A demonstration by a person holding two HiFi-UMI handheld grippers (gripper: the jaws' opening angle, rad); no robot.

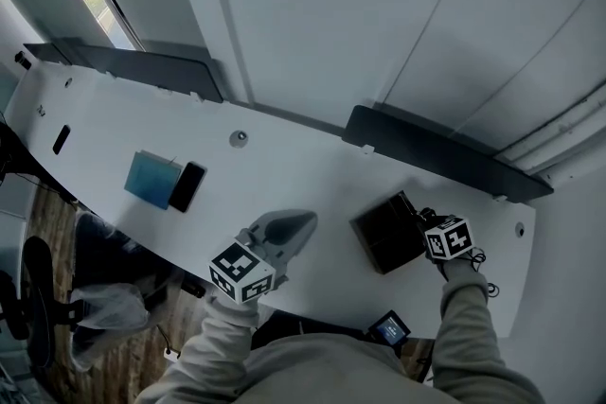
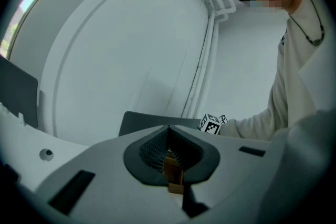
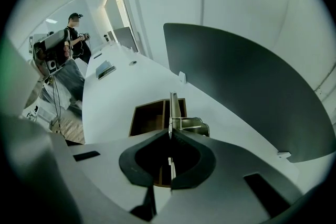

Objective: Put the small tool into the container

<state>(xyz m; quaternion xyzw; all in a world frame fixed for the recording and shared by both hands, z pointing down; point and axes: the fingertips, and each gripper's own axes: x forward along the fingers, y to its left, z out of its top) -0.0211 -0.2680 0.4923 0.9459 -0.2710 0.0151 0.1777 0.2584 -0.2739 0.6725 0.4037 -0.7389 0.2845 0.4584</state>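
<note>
The container (image 1: 382, 237) is a dark open box near the desk's right end; in the right gripper view it shows brown inner compartments (image 3: 147, 118). My right gripper (image 3: 170, 134) points steeply down at the box's right side (image 1: 423, 220). It is shut on the small tool (image 3: 172, 110), a thin metal blade with a shiny bent piece that sticks out from the tips over the box. My left gripper (image 1: 305, 220) hovers over the middle of the white desk (image 1: 114, 128), pointing level at the wall. Its jaws (image 2: 169, 128) meet, with nothing beyond the tips.
A blue box (image 1: 151, 177) and a black phone (image 1: 187, 186) lie to the left. Dark divider panels (image 1: 436, 151) stand along the far edge. A small screen device (image 1: 389, 328) sits at the near edge. A person (image 3: 76, 34) stands far off.
</note>
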